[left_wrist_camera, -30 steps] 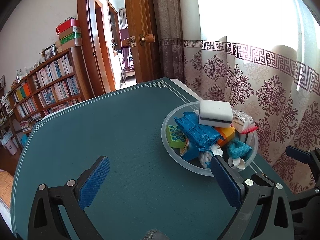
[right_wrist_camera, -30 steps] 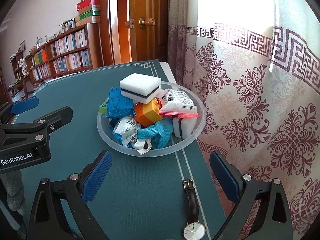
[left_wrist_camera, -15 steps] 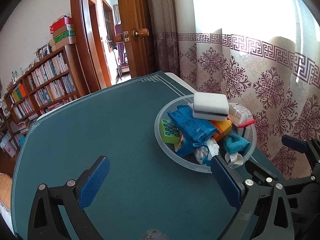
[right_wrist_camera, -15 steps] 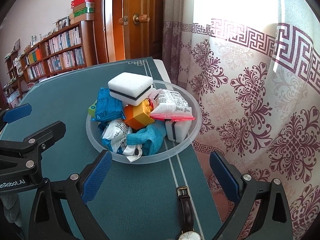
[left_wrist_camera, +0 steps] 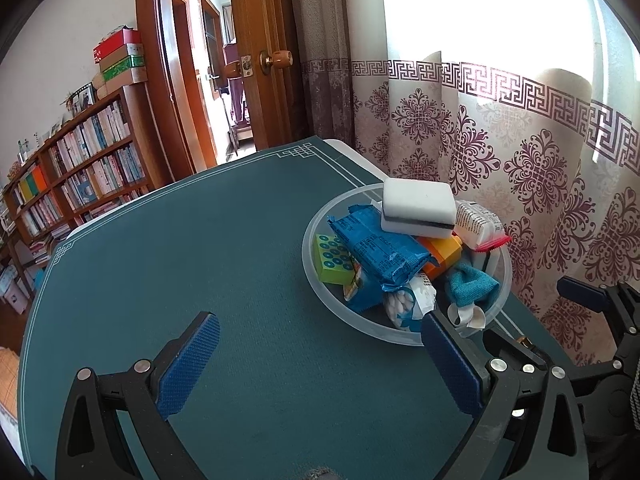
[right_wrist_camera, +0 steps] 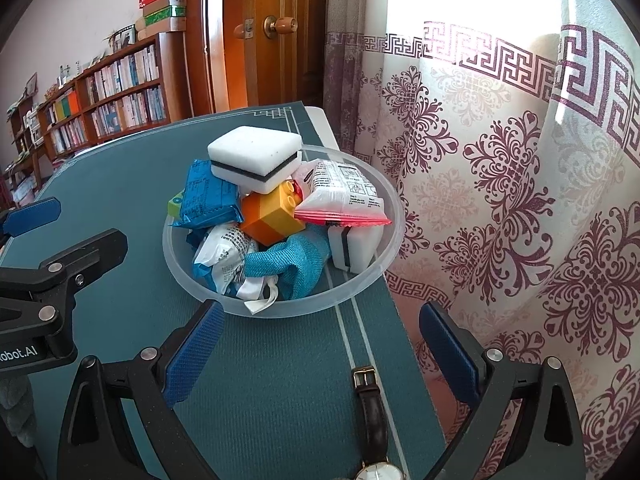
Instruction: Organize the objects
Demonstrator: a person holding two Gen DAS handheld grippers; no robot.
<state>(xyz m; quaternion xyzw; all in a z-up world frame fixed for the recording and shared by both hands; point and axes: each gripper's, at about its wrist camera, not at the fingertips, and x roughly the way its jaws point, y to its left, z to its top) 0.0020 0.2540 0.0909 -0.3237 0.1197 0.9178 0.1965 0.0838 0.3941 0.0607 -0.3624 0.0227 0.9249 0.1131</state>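
Note:
A clear plastic bowl [right_wrist_camera: 188,280] [left_wrist_camera: 312,280] sits near the right edge of the green table. It is heaped with a white sponge [right_wrist_camera: 256,156] [left_wrist_camera: 418,208], a blue snack pack [right_wrist_camera: 208,196] [left_wrist_camera: 376,248], an orange toy brick [right_wrist_camera: 272,216], a white-and-red packet [right_wrist_camera: 344,196], a teal cloth [right_wrist_camera: 296,268] and a green box [left_wrist_camera: 332,260]. My right gripper [right_wrist_camera: 320,344] is open and empty, just short of the bowl's near rim. My left gripper [left_wrist_camera: 320,352] is open and empty, left of the bowl. A wristwatch [right_wrist_camera: 372,420] lies on the table under the right gripper.
The green table mat [left_wrist_camera: 200,240] stretches left of the bowl. A patterned curtain [right_wrist_camera: 500,160] hangs just past the table's right edge. A bookshelf [left_wrist_camera: 80,168] and an open wooden door [left_wrist_camera: 260,60] stand behind the table.
Both grippers have moved closer to the bowl, which now looks larger in the right wrist view. Both stay open and empty.

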